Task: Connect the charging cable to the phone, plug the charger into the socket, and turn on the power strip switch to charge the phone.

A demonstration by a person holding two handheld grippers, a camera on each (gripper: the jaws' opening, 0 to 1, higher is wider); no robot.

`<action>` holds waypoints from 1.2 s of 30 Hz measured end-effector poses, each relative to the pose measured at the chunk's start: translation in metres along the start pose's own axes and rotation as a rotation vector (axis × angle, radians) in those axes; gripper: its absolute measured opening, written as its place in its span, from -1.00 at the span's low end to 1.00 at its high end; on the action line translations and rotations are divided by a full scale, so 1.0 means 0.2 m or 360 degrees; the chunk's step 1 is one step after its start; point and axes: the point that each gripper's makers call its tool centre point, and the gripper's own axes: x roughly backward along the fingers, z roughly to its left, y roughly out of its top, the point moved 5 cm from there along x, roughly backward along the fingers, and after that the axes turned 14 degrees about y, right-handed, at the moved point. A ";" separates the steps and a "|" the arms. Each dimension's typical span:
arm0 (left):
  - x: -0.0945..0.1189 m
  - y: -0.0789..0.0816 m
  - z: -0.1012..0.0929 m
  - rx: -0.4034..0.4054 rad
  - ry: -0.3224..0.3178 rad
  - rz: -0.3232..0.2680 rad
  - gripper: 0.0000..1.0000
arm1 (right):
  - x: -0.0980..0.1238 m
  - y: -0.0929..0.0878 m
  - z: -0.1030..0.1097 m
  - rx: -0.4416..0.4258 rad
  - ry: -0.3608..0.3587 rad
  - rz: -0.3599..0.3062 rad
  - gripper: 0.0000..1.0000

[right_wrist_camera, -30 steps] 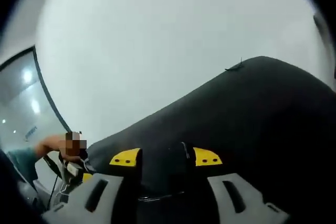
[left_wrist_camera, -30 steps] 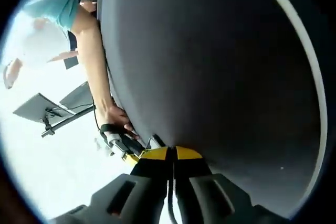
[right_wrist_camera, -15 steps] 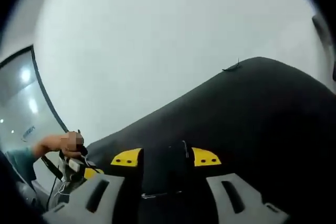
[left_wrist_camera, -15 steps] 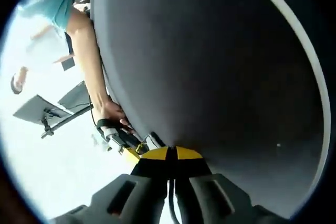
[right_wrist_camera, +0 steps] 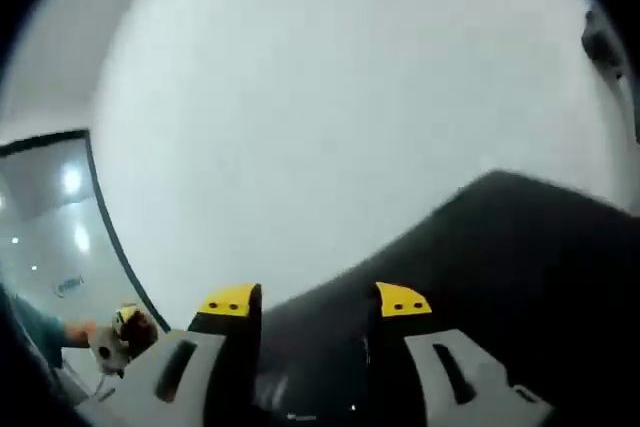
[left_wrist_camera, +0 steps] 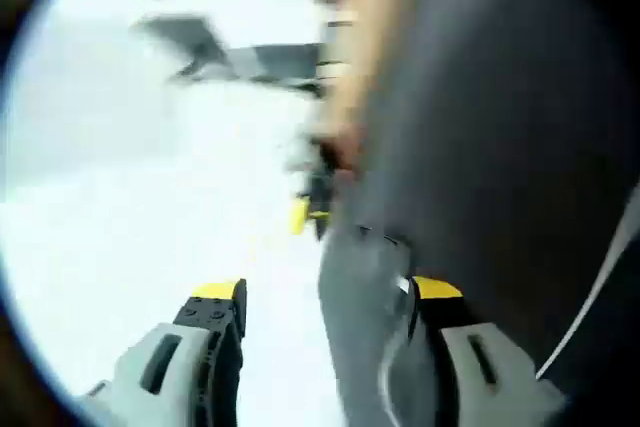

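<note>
The setting is a bright, white-walled room. A dark desk surface point(left_wrist_camera: 520, 127) takes up the right of the left gripper view and the lower right of the right gripper view. The left gripper view is heavily motion-blurred.

**Left gripper view**
- The left gripper point(left_wrist_camera: 328, 292) has its yellow-tipped jaws spread wide.
- A flat grey slab point(left_wrist_camera: 360, 327) lies between them, close to the right jaw and well apart from the left one. Its long axis runs away from the camera, along the jaws. It is too blurred to identify as the phone.
- A thin pale line point(left_wrist_camera: 386, 377), possibly the cable, curves across the slab's near end.
- Past the slab, at the desk's edge, is a blurred yellow-and-black tool point(left_wrist_camera: 305, 212). A person's hand point(left_wrist_camera: 340, 142) is directly above it.
- Farthest away are grey flat panels point(left_wrist_camera: 215, 47).

**Right gripper view**
- The right gripper point(right_wrist_camera: 316, 300) has its jaws held apart with a dark object point(right_wrist_camera: 315, 367) filling the gap. Whether the jaws are clamped on it cannot be told, and neither can what it is or which way it points.
- Beyond is the desk edge, then the white wall point(right_wrist_camera: 330, 97).
- At far left is a black-framed glass pane point(right_wrist_camera: 60, 227) showing light reflections. A mark on it is too small to read.
</note>
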 end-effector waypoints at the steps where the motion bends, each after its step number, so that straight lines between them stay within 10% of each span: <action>1: 0.03 0.05 0.06 0.0144 0.0062 0.0040 0.24 | 0.01 0.07 0.10 0.0025 0.0085 -0.0080 -0.34; 9: 0.42 0.55 0.62 0.1244 0.0664 -0.0274 0.40 | 0.03 0.19 0.92 0.0264 0.0570 -0.0062 -0.34; 15: 0.80 0.62 0.57 0.1780 0.0647 -0.0036 0.54 | 0.18 0.00 1.50 0.0428 0.0840 0.0299 -0.24; 21: 1.25 0.71 0.37 0.1859 0.0632 0.0093 0.86 | 0.41 -0.45 1.81 0.0363 0.0947 0.1197 -0.18; 28: 1.67 0.78 0.14 0.1993 0.0664 0.0263 0.69 | 0.46 -0.86 1.98 0.0478 0.0680 0.2175 -0.13; 36: 1.88 0.87 0.07 0.1915 0.0783 0.0270 0.68 | 0.35 -1.15 2.03 0.0653 0.0403 0.2607 -0.15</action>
